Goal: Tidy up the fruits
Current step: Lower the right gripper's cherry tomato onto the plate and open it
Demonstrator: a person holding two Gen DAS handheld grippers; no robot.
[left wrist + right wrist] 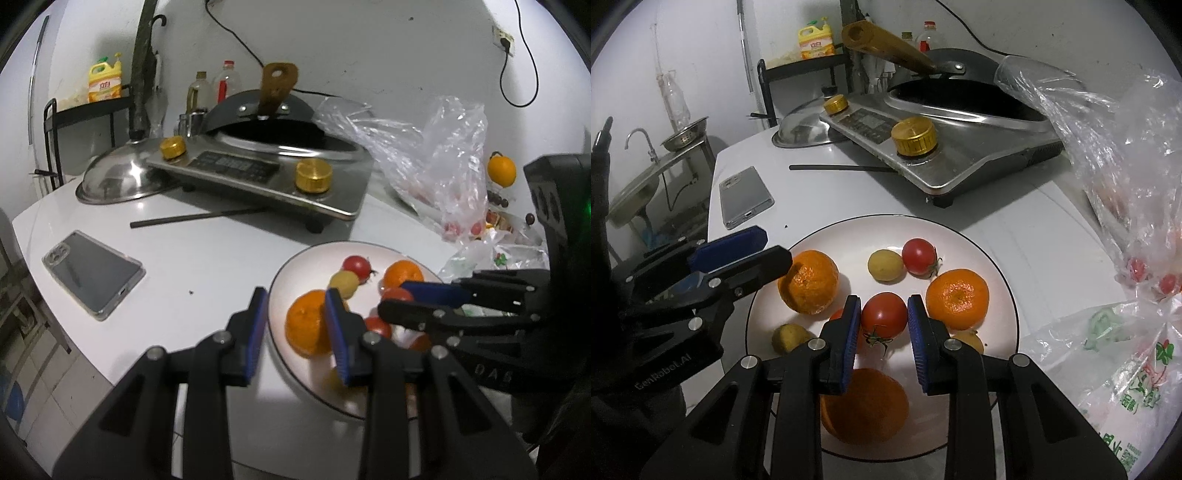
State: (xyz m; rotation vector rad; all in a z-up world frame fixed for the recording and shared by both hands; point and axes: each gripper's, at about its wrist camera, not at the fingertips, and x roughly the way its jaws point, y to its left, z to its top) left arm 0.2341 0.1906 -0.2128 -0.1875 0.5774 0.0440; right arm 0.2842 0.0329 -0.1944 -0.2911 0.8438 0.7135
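A white plate with a dark rim holds oranges, red tomatoes and small yellow fruits. My right gripper hangs over the plate with its blue pads on either side of a red tomato; the pads look to touch it. Oranges lie left, right and under the gripper. My left gripper is open and empty at the plate's left edge, with one orange between its fingers. It also shows in the right wrist view.
An induction cooker with a black wok stands behind the plate. A pot lid, a phone and a dark stick lie on the white counter. Plastic bags with more fruit are at the right. A sink is far left.
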